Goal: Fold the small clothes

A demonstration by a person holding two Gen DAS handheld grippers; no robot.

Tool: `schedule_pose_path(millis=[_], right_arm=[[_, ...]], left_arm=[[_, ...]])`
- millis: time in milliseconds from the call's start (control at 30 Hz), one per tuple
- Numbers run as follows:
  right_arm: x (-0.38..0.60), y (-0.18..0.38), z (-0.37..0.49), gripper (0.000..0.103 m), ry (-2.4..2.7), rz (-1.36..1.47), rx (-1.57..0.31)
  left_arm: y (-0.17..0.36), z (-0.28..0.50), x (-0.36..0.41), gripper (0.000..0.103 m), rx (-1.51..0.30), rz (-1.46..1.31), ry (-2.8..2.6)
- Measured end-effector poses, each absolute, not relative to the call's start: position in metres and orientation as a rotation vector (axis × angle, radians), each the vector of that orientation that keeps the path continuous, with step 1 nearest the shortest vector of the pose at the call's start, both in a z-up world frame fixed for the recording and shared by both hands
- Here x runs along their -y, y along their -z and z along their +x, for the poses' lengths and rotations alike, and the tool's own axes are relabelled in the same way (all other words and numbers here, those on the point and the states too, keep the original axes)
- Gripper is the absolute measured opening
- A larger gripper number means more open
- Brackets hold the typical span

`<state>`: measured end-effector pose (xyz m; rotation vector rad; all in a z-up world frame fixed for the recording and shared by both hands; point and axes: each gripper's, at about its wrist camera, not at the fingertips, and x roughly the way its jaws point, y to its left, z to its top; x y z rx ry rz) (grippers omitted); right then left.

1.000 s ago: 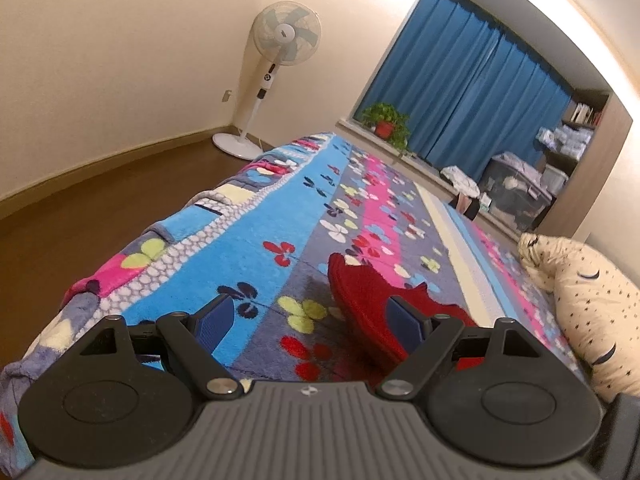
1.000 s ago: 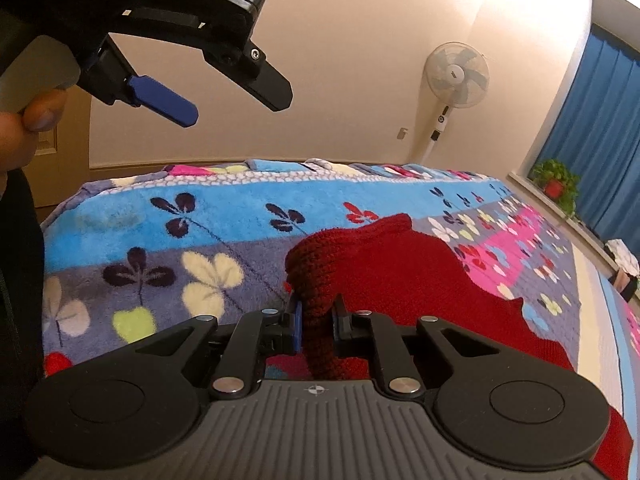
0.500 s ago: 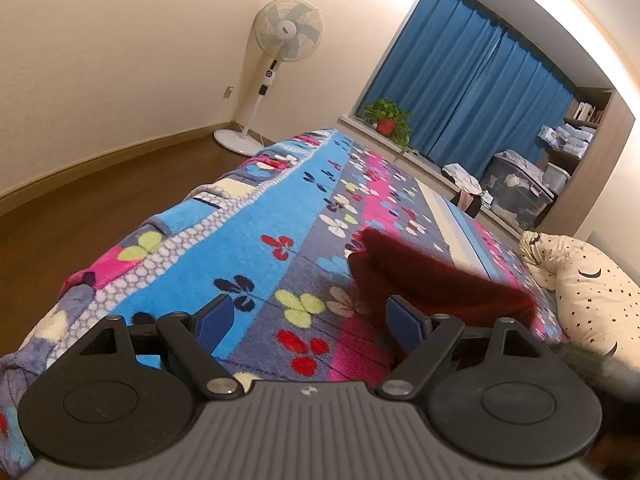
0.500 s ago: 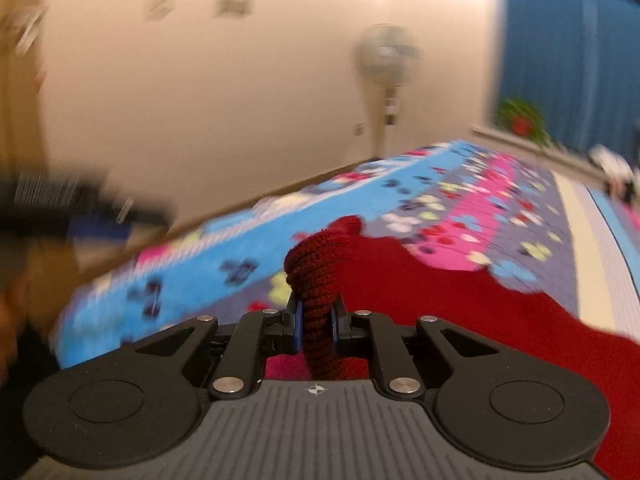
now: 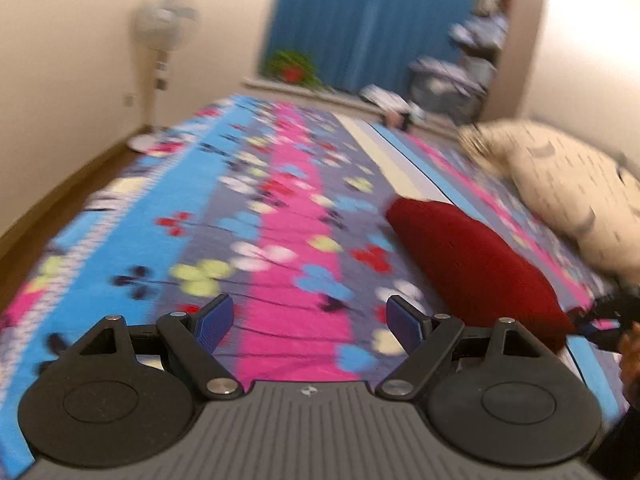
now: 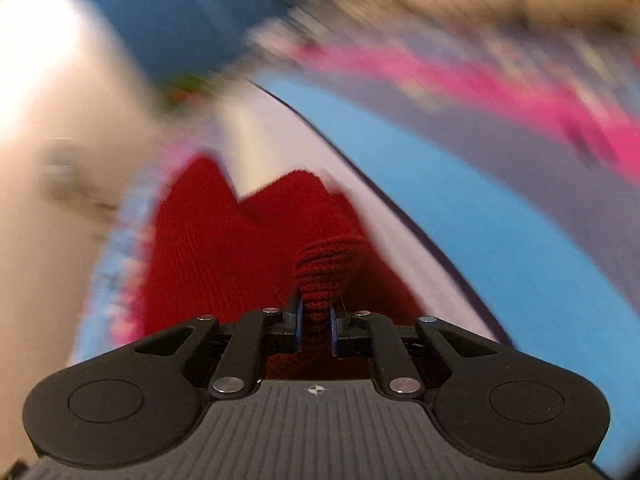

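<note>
A small red knitted garment (image 5: 476, 264) lies on the flowered bedspread (image 5: 280, 240), folded over into a long hump at the right of the left wrist view. My left gripper (image 5: 308, 322) is open and empty, low over the bedspread, to the left of the garment. My right gripper (image 6: 314, 330) is shut on a bunched edge of the red garment (image 6: 224, 256), which spreads out ahead of it. The right wrist view is heavily blurred. The right gripper shows at the far right of the left wrist view (image 5: 608, 320).
A cream patterned pillow (image 5: 568, 192) lies at the bed's right side. A standing fan (image 5: 164, 40) is by the left wall. Blue curtains (image 5: 372, 28), a potted plant (image 5: 292, 68) and storage boxes (image 5: 448, 84) are at the far end.
My right gripper has swung the held garment edge over to the right, folding the garment across. My left gripper has turned right, staying open. Both views are now motion-blurred.
</note>
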<state>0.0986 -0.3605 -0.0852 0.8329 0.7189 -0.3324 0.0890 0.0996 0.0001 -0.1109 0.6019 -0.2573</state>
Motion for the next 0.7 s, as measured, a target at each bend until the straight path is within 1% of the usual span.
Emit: schedule_pose_path(millis=[67,167,200,300,333,400,467,500,533,567,633,667,700], right_arm=[[0.373,0.09,0.092,0.014,0.299,0.911,-0.68],[0.375,0.081,0.086,0.018,0.199,0.896,-0.612],[0.379,0.082,0.085,0.023,0.183,0.911,-0.605],[0.396,0.089,0.086,0.05,0.197,0.969,-0.626],[0.399,0.09,0.092,0.05,0.196,0.968,-0.642],[0.392,0.088,0.106,0.051,0.154,0.922,-0.674],[0.387,0.092,0.117,0.048,0.122,0.857,-0.72],[0.383,0.092,0.119,0.03,0.119,0.824,-0.727],[0.381,0.091,0.119,0.018,0.127,0.797,-0.721],[0.381,0.086,0.115,0.016,0.136,0.787,-0.702],[0.379,0.071,0.103,0.015,0.137,0.761,-0.638],[0.377,0.068,0.101,0.015,0.145,0.733,-0.652],[0.381,0.078,0.101,0.014,0.168,0.765,-0.716]], left_arm=[[0.002,0.095,-0.064,0.087,-0.623,-0.062,0.328],[0.005,0.103,-0.011,0.087,-0.635,-0.001,0.425],[0.005,0.107,0.007,0.087,-0.64,0.018,0.454],[0.008,0.122,0.056,0.085,-0.669,0.049,0.503],[0.01,0.129,0.069,0.082,-0.68,0.054,0.512],[0.011,0.139,0.095,0.079,-0.684,0.064,0.528],[0.012,0.146,0.114,0.07,-0.692,0.076,0.54],[0.015,0.151,0.122,0.059,-0.709,0.09,0.545],[0.024,0.155,0.131,0.048,-0.743,0.12,0.548],[0.034,0.157,0.139,0.046,-0.787,0.158,0.542],[0.061,0.159,0.148,0.047,-0.887,0.231,0.532],[0.068,0.16,0.148,0.047,-0.906,0.254,0.531],[0.072,0.158,0.147,0.047,-0.904,0.271,0.532]])
